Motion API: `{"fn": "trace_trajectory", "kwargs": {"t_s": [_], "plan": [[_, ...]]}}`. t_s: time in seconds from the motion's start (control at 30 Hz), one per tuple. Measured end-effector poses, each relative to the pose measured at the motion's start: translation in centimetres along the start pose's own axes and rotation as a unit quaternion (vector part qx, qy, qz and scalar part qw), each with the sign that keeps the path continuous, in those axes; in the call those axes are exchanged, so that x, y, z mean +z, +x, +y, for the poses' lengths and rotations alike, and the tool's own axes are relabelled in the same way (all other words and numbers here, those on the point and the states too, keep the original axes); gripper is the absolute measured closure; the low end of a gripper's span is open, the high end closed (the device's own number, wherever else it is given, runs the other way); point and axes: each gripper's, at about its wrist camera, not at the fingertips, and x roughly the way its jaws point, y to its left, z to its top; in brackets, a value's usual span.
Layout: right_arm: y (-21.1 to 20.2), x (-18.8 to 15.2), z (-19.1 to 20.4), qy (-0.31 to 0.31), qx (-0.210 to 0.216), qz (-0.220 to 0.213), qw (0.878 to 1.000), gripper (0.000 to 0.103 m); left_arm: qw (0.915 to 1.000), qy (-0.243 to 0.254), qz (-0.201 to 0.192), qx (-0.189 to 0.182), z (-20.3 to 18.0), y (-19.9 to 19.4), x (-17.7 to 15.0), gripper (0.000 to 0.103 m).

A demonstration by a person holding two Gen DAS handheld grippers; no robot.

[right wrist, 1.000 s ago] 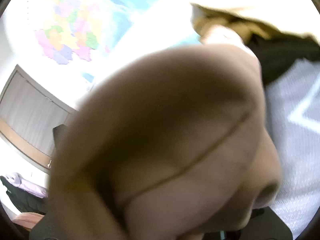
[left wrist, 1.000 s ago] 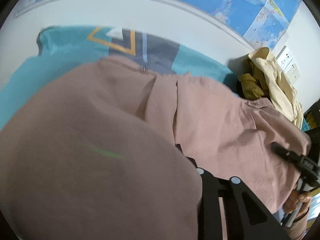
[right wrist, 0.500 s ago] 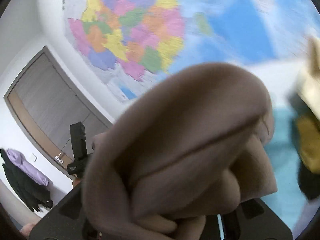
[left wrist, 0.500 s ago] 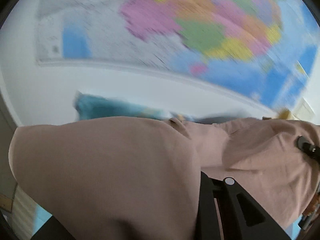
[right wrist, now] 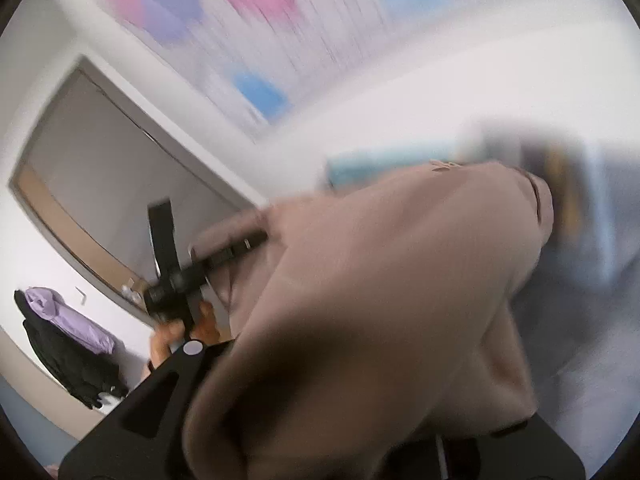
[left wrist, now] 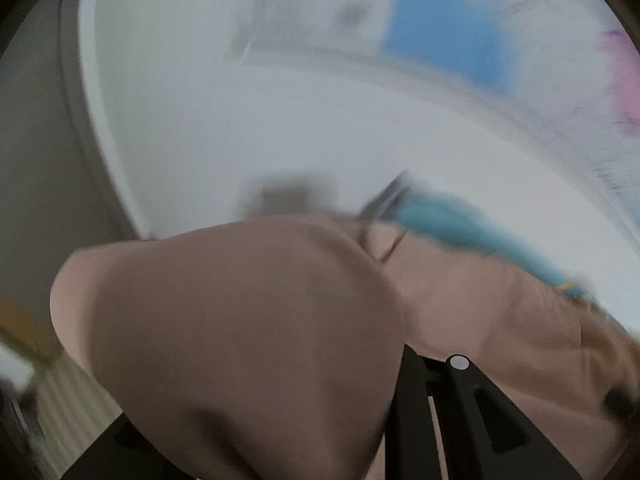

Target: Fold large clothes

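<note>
Gripping a bunched edge of the dusty-pink garment [left wrist: 240, 340], the left claw [left wrist: 404, 364] has its jaws pinched on the cloth, which balloons up over the black fingers and hides their tips in the left wrist view. The right claw [right wrist: 400, 420] is clamped on another part of the same garment [right wrist: 380, 300]; there too the fabric drapes over the fingers, so only their black bases show at the bottom of the right wrist view.

Between the two claws the garment hangs lifted. In the left wrist view it stretches off to the right toward a dark shape at the edge, too blurred to identify. In the right wrist view the left claw [right wrist: 256, 240] appears from outside, a black cross-shaped tool with cloth caught at its tip and a person's hand [right wrist: 180, 328] wrapped around its handle.

Beyond the cloth lies a turquoise bed cover [left wrist: 460, 224] with a grey and yellow pattern, streaked by blur. Behind it rises a white wall carrying a colourful map [right wrist: 240, 12] in pink, blue and orange. Left of the map stands a grey door [right wrist: 100, 152] in its frame, and near the lower left a lilac and black coat [right wrist: 68, 332] hangs against the wall.
</note>
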Motion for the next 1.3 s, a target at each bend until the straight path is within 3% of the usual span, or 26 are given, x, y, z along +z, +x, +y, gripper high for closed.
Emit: {"fn": "trace_trajectory", "kwargs": {"t_s": [0.13,0.27,0.37,0.47,0.53,0.6,0.7,0.77,0.93,1.1,1.17,1.3], "plan": [[0.0,-1.1,-2.8,0.040,0.021,-0.005,0.999,0.090,0.9987,-0.031,0.011,-0.039,2.1,1.5,-0.6,0.084],[-1.0,-1.0,-2.3,0.025,0.022,-0.020,0.999,0.091,0.9996,-0.010,0.004,-0.024,1.0,1.3,0.7,0.086],[-1.3,-0.5,-1.2,0.011,0.036,-0.039,0.999,0.091,0.9992,-0.023,-0.013,-0.031,1.1,1.0,2.3,0.087],[-1.6,-3.3,-1.8,-0.007,0.008,0.001,1.000,0.090,0.9995,-0.019,-0.006,-0.026,1.2,1.8,2.1,0.086],[-1.6,-4.2,-3.1,0.010,-0.007,0.019,1.000,0.082,0.9998,-0.007,0.008,-0.015,1.1,2.4,1.5,0.080],[-2.5,-5.0,-4.7,0.036,-0.020,0.025,0.999,0.061,0.9999,-0.004,0.012,-0.008,1.4,2.4,0.8,0.061],[-4.0,-5.3,-5.4,0.032,-0.032,0.025,0.999,0.054,0.9997,0.006,0.020,-0.013,2.4,1.7,0.4,0.050],[-5.5,-5.3,-5.4,0.019,-0.043,0.018,0.999,0.049,0.9994,0.030,0.018,0.001,2.2,0.7,0.0,0.037],[-8.0,-3.4,-3.5,-0.004,-0.093,-0.022,0.995,0.046,0.9952,0.096,-0.005,0.021,1.3,-2.9,-2.2,0.029],[-11.7,-2.4,-0.6,-0.063,-0.154,-0.109,0.980,0.046,0.9862,0.160,-0.040,0.016,-0.9,-6.8,-4.8,0.026],[-11.0,-2.1,1.1,-0.094,-0.142,-0.109,0.979,0.046,0.9829,0.178,-0.047,-0.009,-2.5,-7.5,-5.6,0.023],[-7.4,-1.8,1.9,-0.136,-0.144,-0.060,0.978,0.049,0.9809,0.182,-0.033,-0.061,-4.9,-7.7,-7.2,0.022]]}}
